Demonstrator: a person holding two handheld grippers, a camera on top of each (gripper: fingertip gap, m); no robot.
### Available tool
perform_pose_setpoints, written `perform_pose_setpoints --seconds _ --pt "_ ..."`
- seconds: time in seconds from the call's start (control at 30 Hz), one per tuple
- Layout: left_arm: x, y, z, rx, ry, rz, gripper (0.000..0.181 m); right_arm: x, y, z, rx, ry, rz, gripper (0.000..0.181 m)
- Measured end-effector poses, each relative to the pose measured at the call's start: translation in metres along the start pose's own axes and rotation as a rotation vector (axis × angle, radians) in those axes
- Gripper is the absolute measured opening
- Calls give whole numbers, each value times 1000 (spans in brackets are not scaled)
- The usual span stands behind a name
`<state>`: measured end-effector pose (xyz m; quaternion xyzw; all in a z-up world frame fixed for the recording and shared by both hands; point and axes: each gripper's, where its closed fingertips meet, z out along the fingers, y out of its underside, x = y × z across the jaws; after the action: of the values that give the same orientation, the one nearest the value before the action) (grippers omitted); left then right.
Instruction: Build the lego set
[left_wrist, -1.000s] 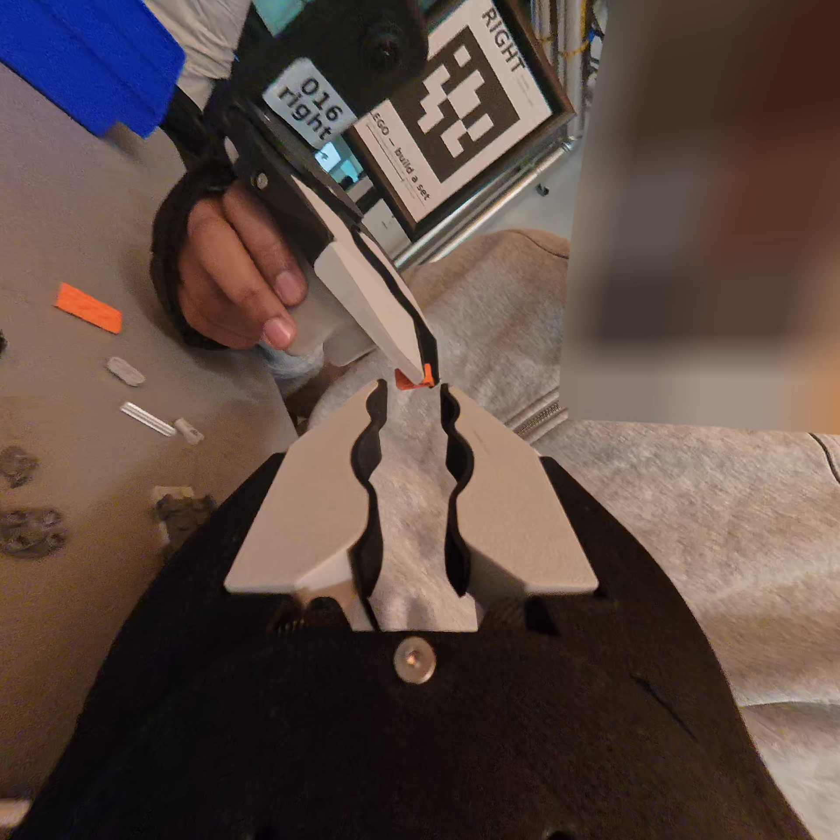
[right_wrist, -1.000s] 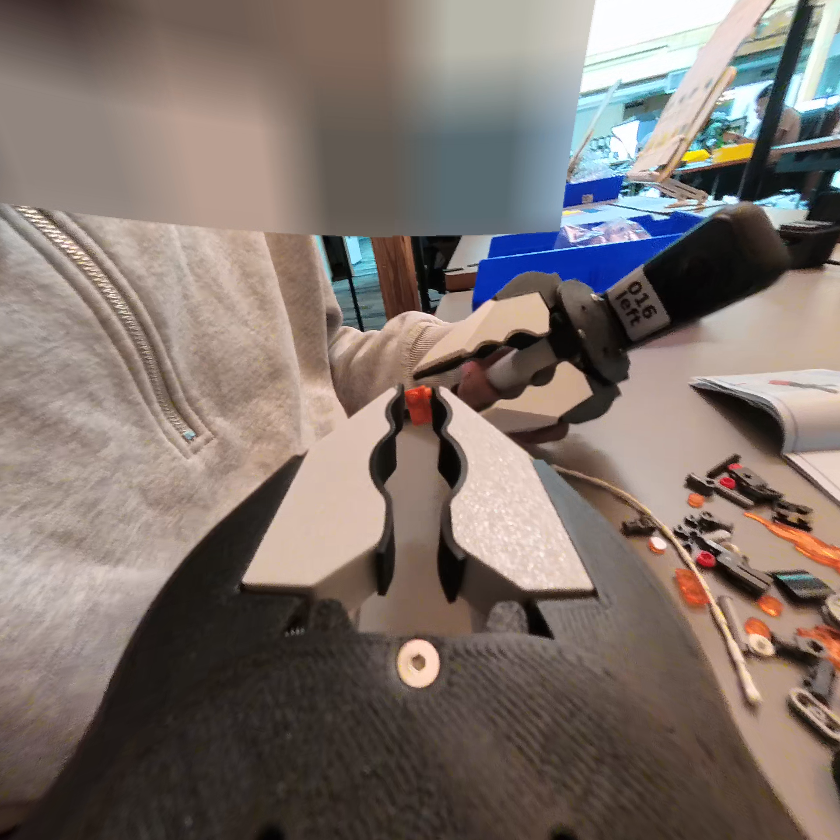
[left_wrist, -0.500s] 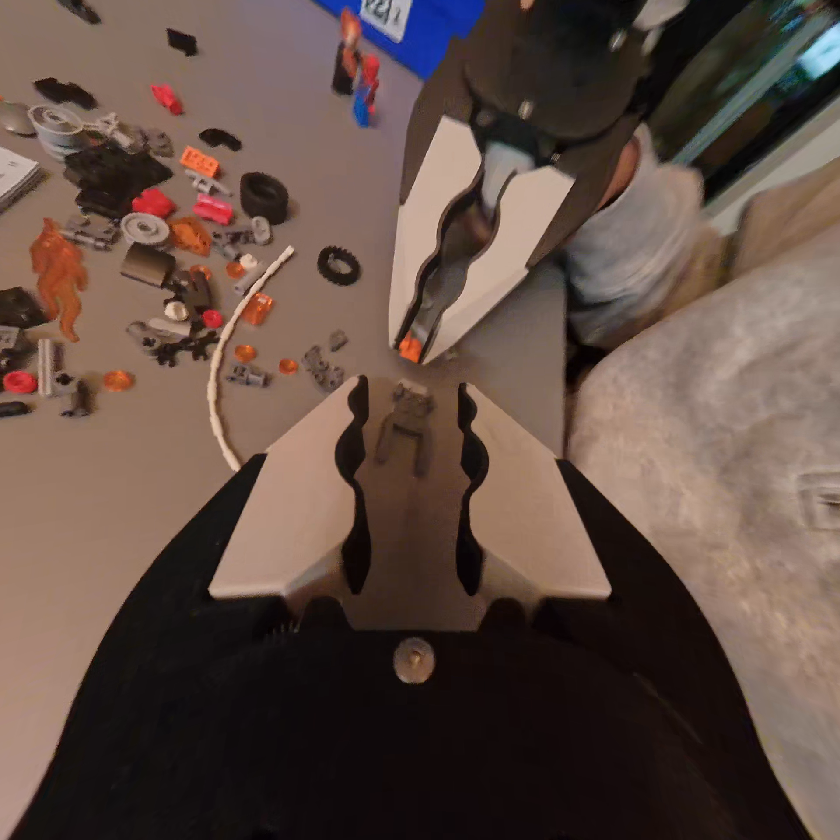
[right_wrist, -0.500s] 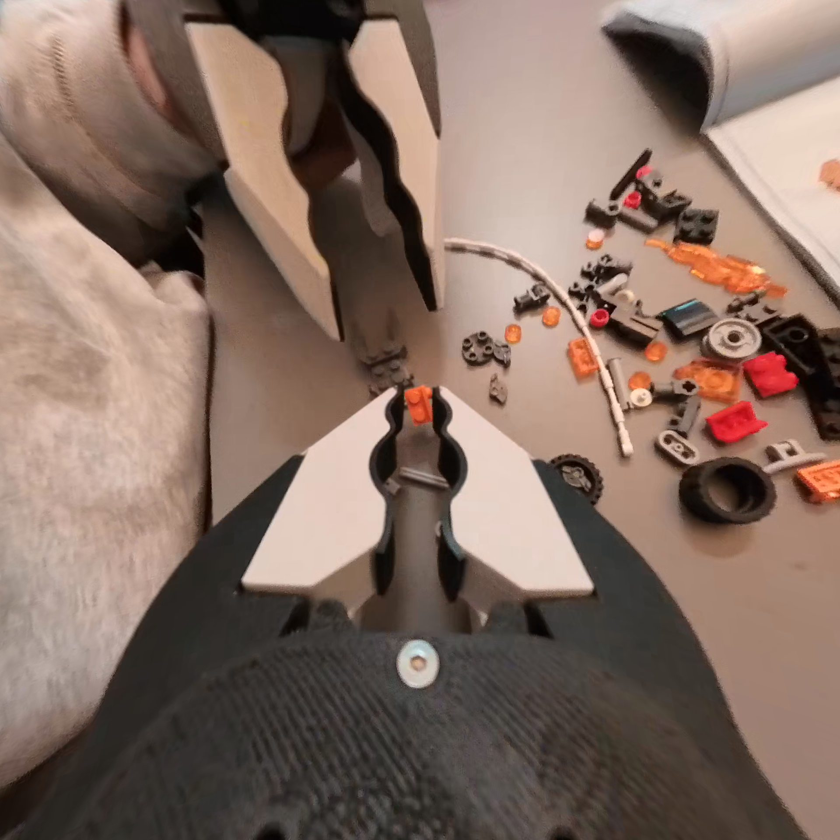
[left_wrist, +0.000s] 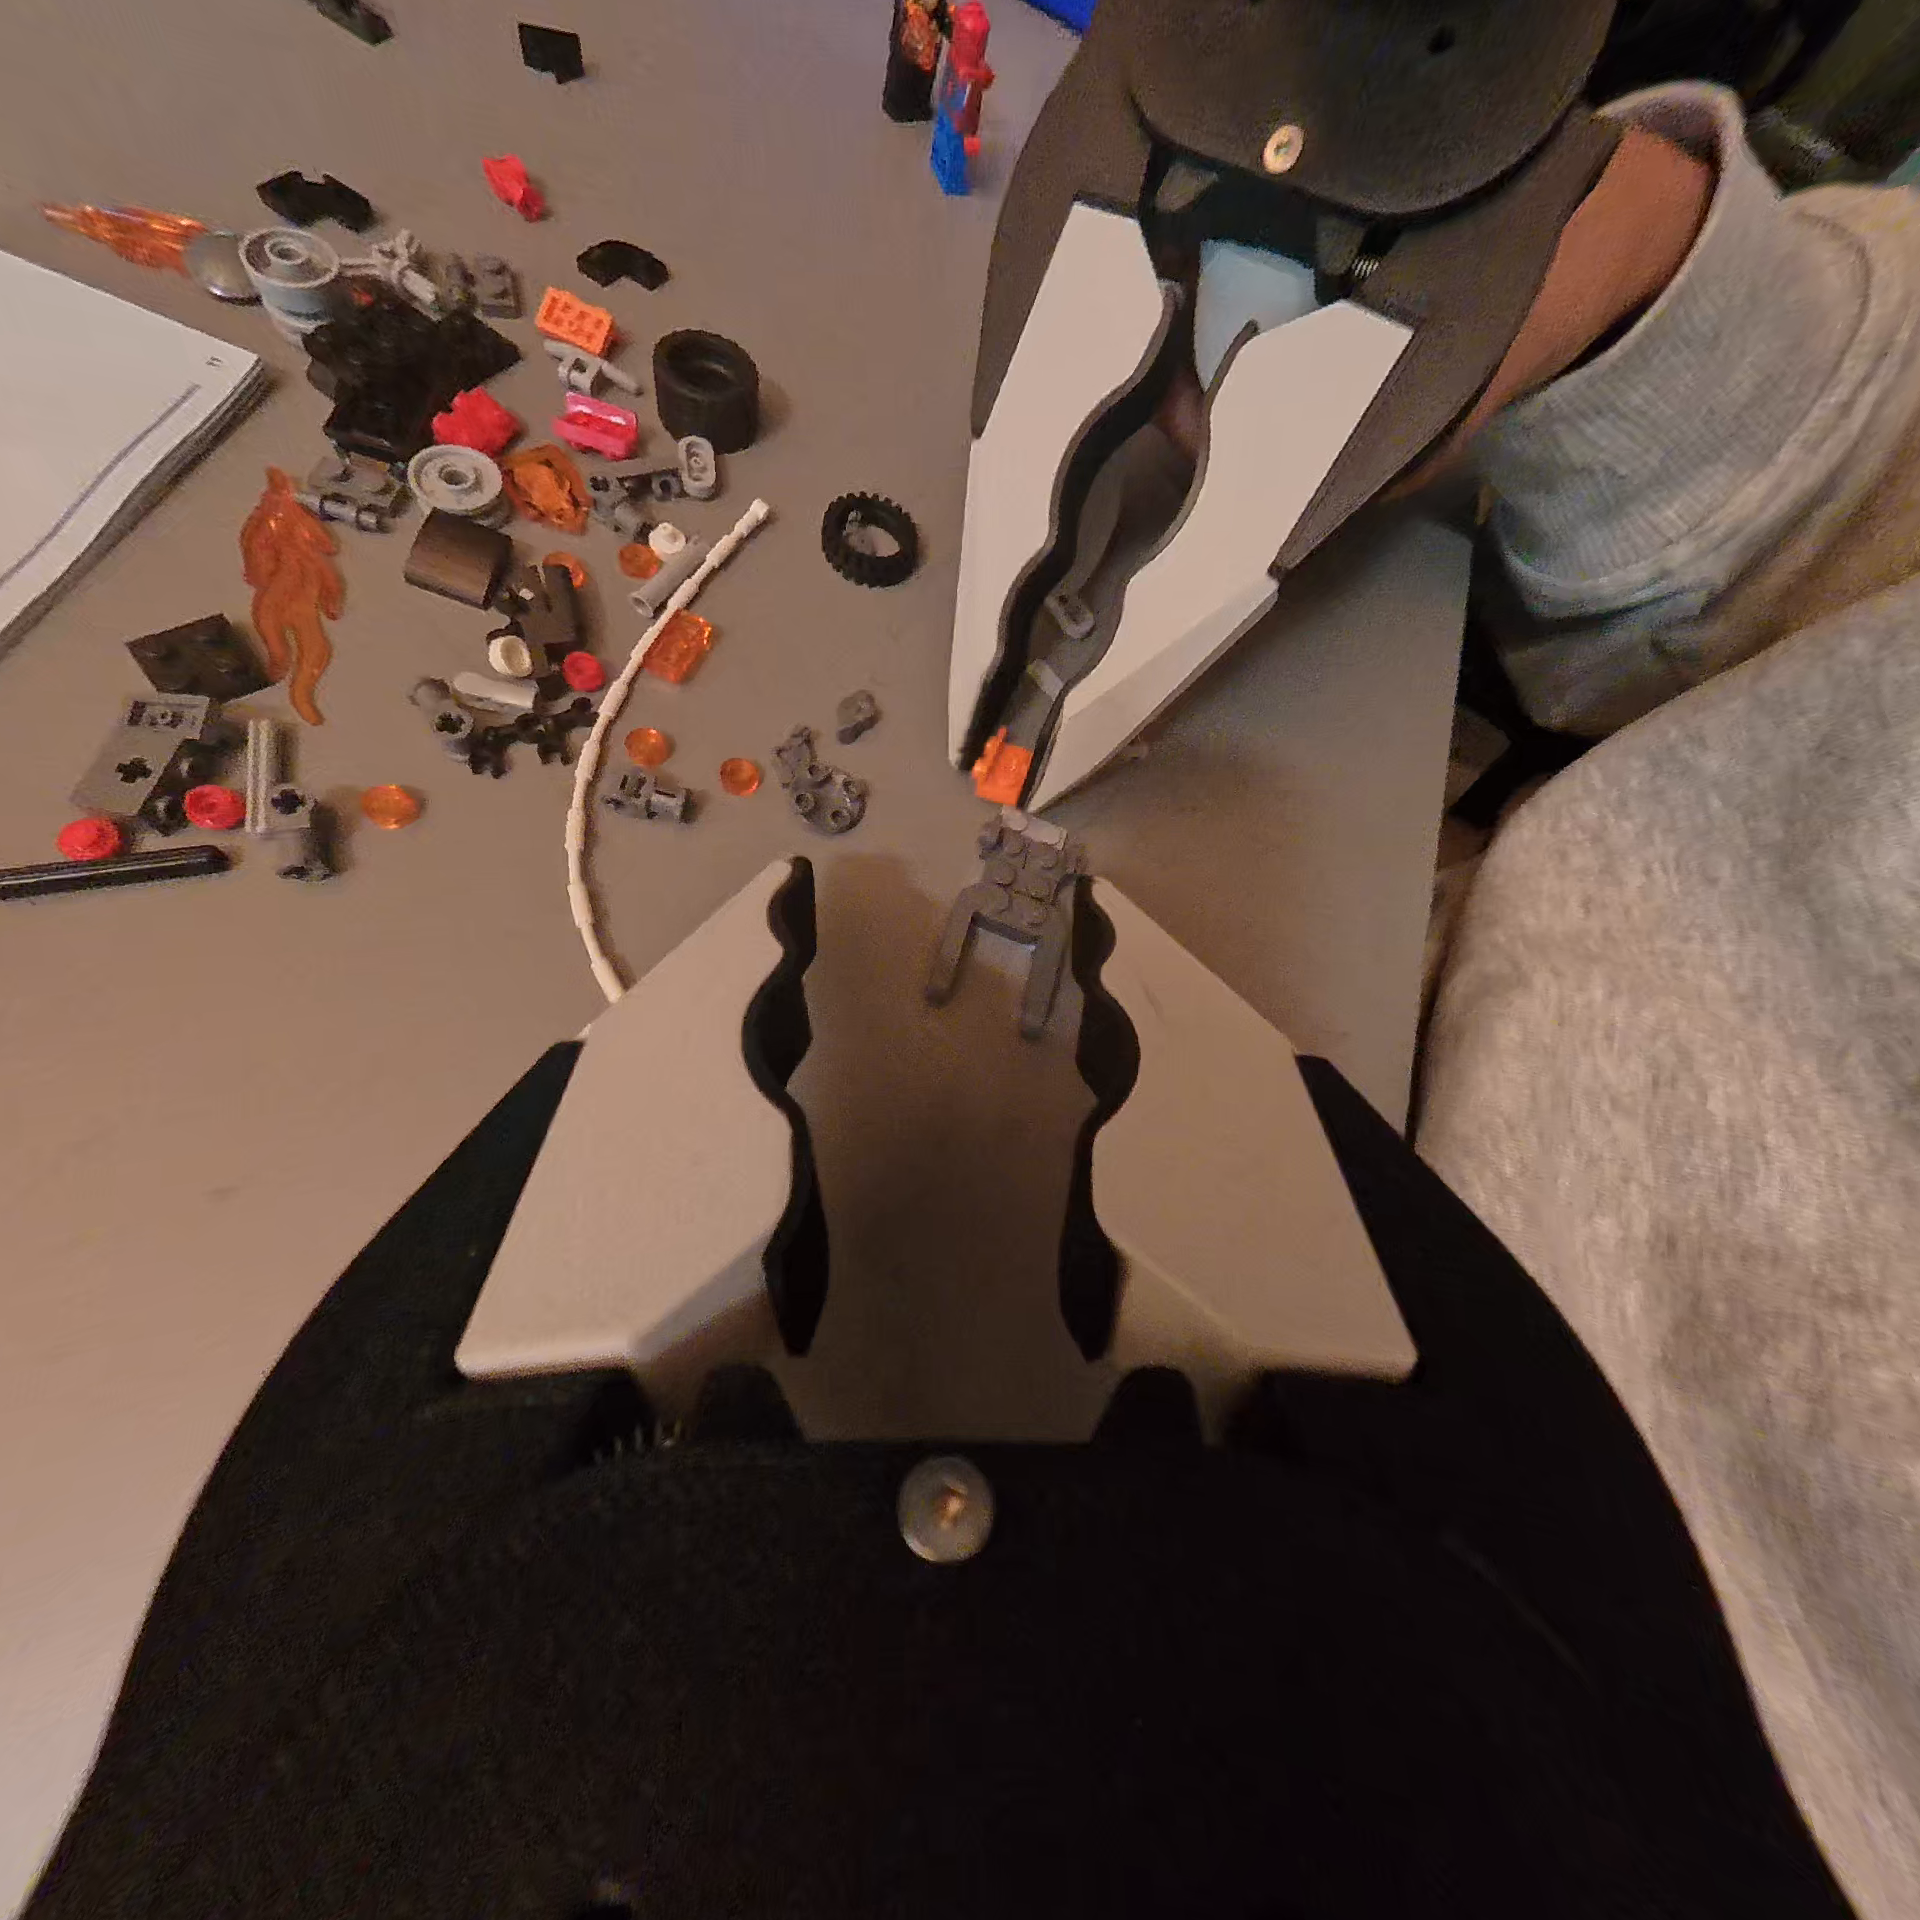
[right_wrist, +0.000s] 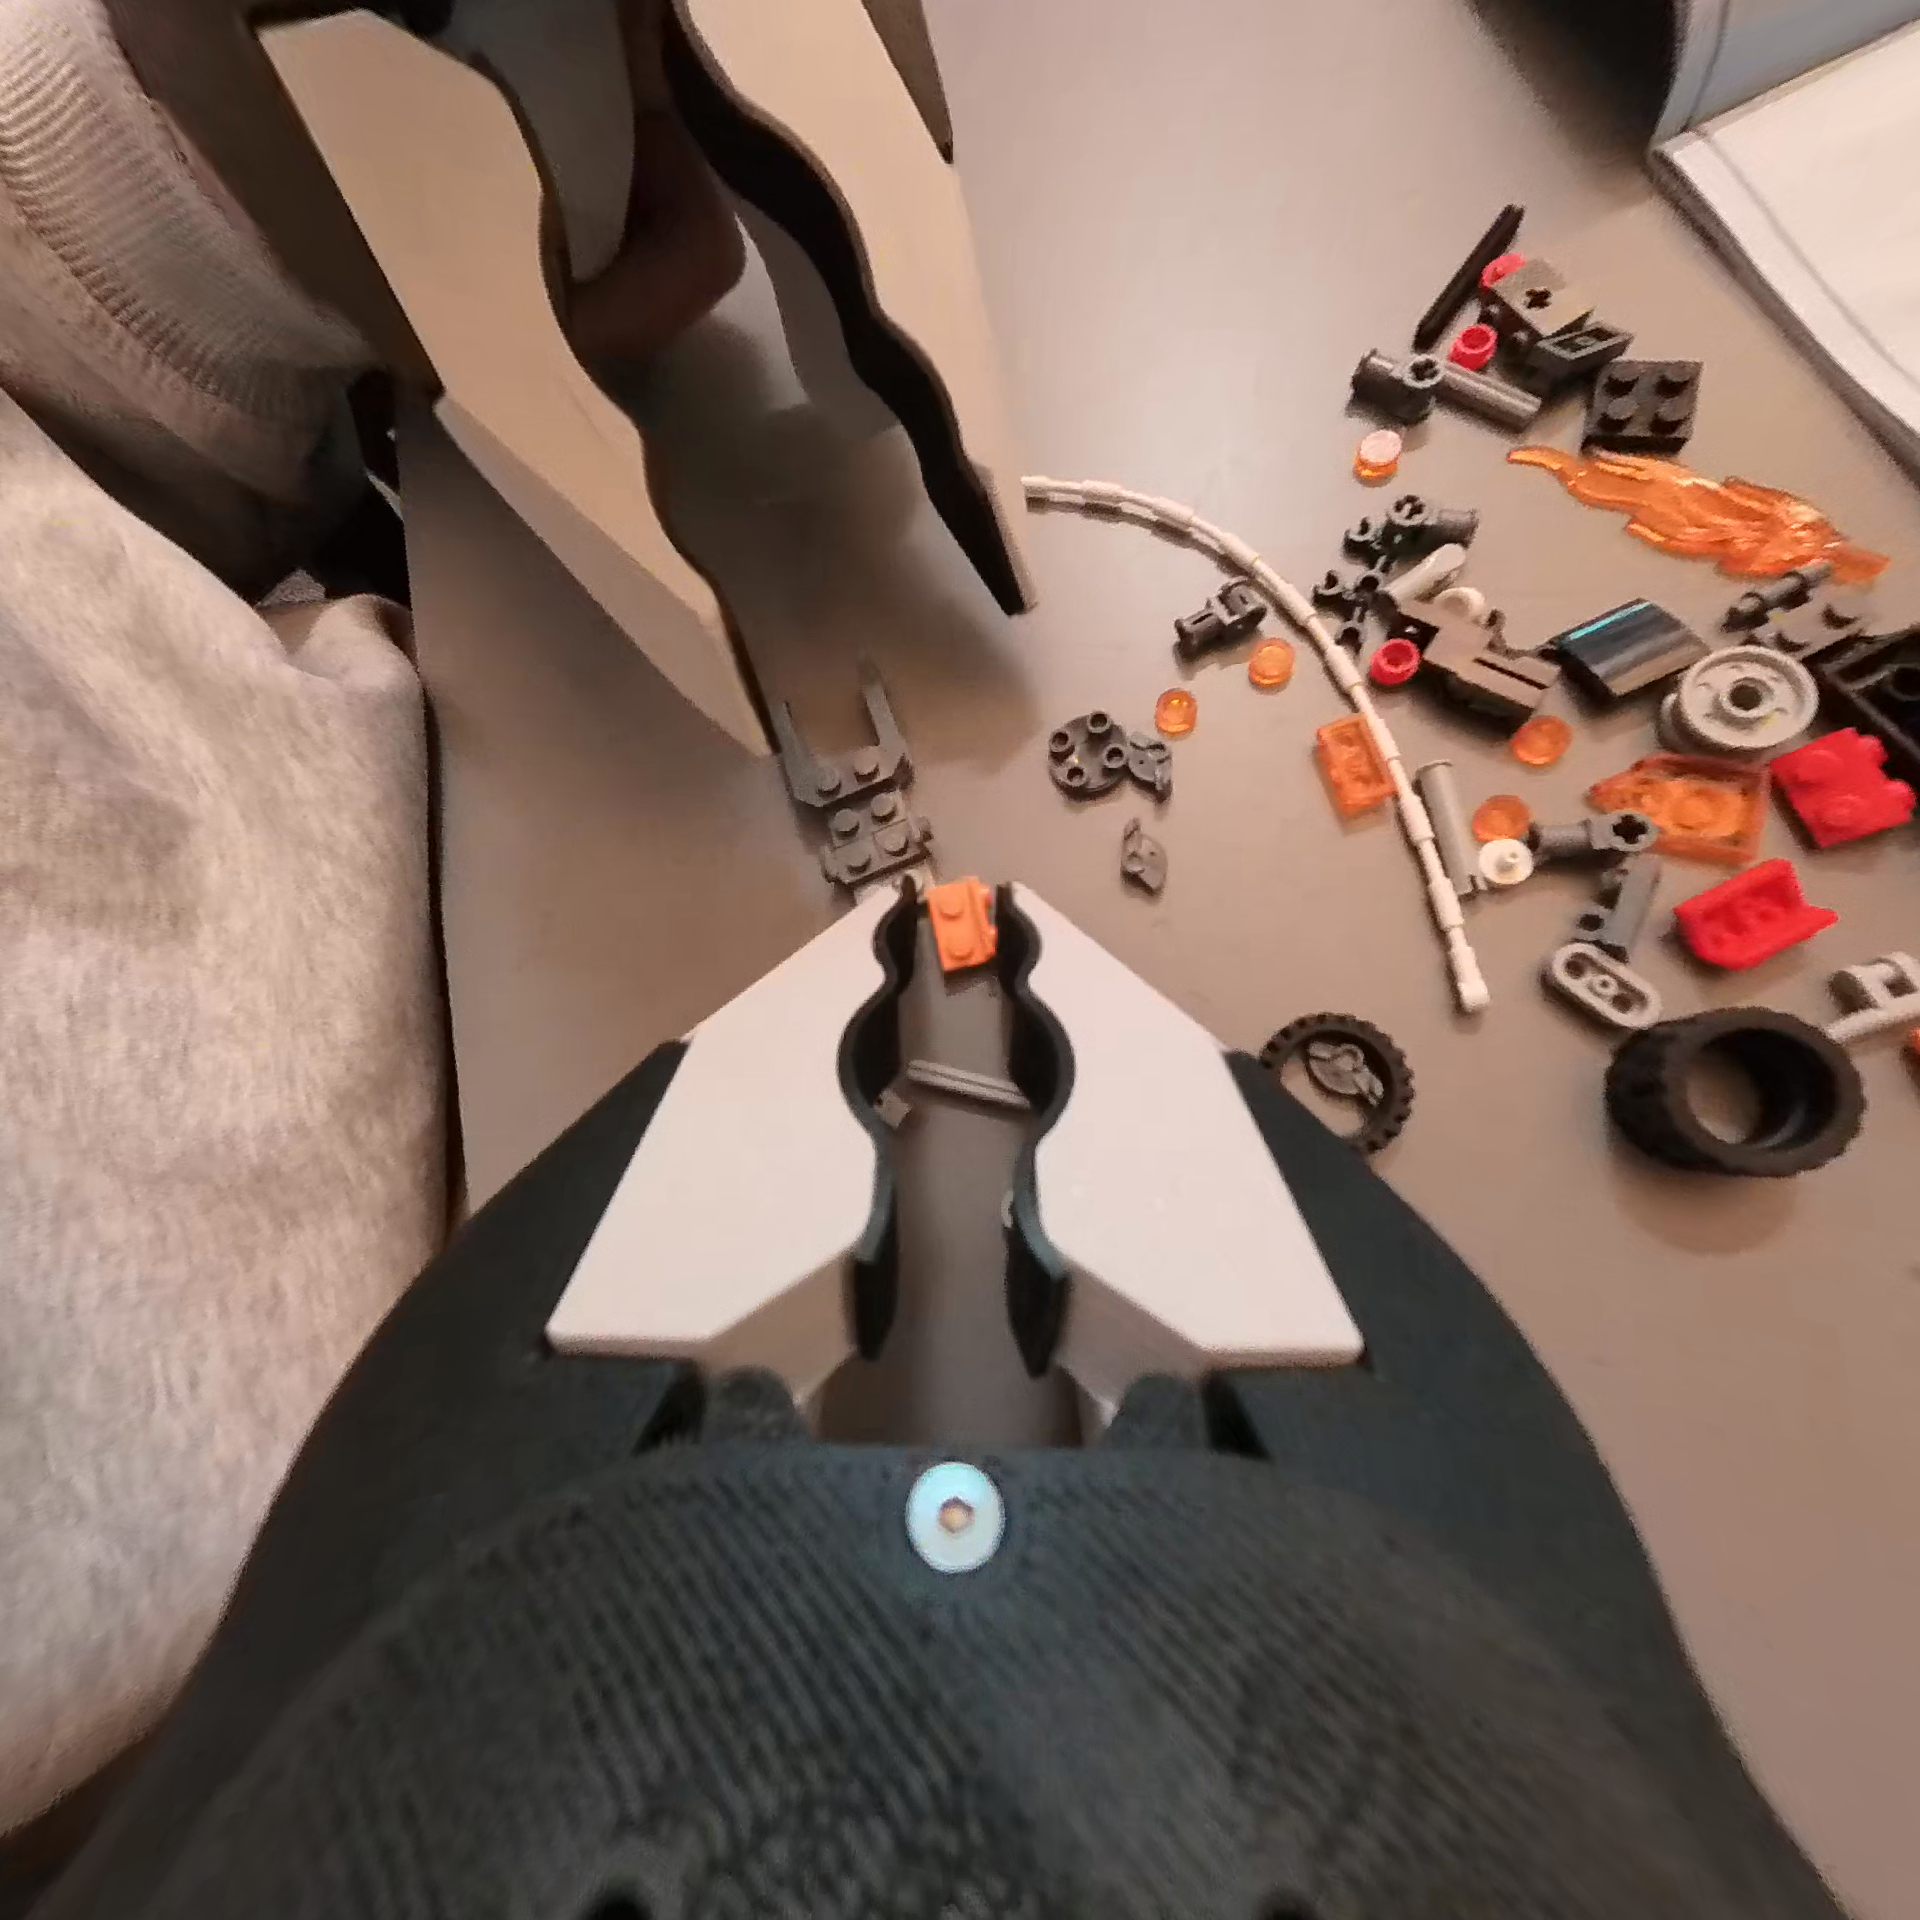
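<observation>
lego pieces lie scattered on the grey worktop (left_wrist: 187, 1039), and a small dark grey assembly (right_wrist: 854, 810) with studs and two prongs sits close to the worktop edge nearest the person's grey sweatshirt (right_wrist: 187, 935). the right claw (right_wrist: 961, 914) is pinching a small orange plate (right_wrist: 961, 923) at its very tips, and it holds this plate just beside the studded end of the grey assembly (left_wrist: 1013, 883); whether they touch cannot be told. the left claw (left_wrist: 940, 878) is spread wide, its fingers standing either side of the assembly's pronged end, with one fingertip right beside a prong. out toward the middle of the worktop lie a large black tyre (right_wrist: 1730, 1091), a small black tyre (right_wrist: 1338, 1081), a white flexible rod (left_wrist: 649, 675), a transparent orange flame piece (left_wrist: 291, 582), red bricks and grey wheels. two minifigures (left_wrist: 940, 73) stand toward the far edge, and an open booklet (left_wrist: 94, 436) lies beyond the loose pieces.
</observation>
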<state>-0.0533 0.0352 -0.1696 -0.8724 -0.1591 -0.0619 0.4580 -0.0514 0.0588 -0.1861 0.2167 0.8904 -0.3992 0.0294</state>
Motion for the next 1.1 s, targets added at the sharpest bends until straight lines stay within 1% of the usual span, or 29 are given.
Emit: perform_pose_setpoints --seconds 0.13,0.23,0.37,0.43,0.57,0.63,0.77,0.83,0.97,1.1 --pt "0 1 1 -7 22 -23 48 0 0 -3 22 6 13 20" --pt "1 3 3 -24 19 -10 48 -1 -6 -8 67 4 25 24" --pt "4 3 3 -25 12 11 48 -4 -13 -14 117 -3 32 25" --pt "7 4 4 -32 28 10 49 -10 -17 -14 134 -19 18 25" --pt "15 4 3 -26 39 63 53 -32 -30 -13 178 -102 -8 28" --pt "17 5 4 -32 37 72 57 -33 -31 -10 160 -87 -29 30" --pt "16 7 4 -39 23 65 59 -21 -20 5 40 7 -83 36" --pt "15 9 4 -50 8 59 60 -20 -16 11 -3 13 -83 41" --pt "13 23 5 -119 -59 70 63 -25 -10 16 -49 11 -53 46" --pt "10 24 2 -112 -105 79 64 -35 -4 12 -78 15 -13 47"
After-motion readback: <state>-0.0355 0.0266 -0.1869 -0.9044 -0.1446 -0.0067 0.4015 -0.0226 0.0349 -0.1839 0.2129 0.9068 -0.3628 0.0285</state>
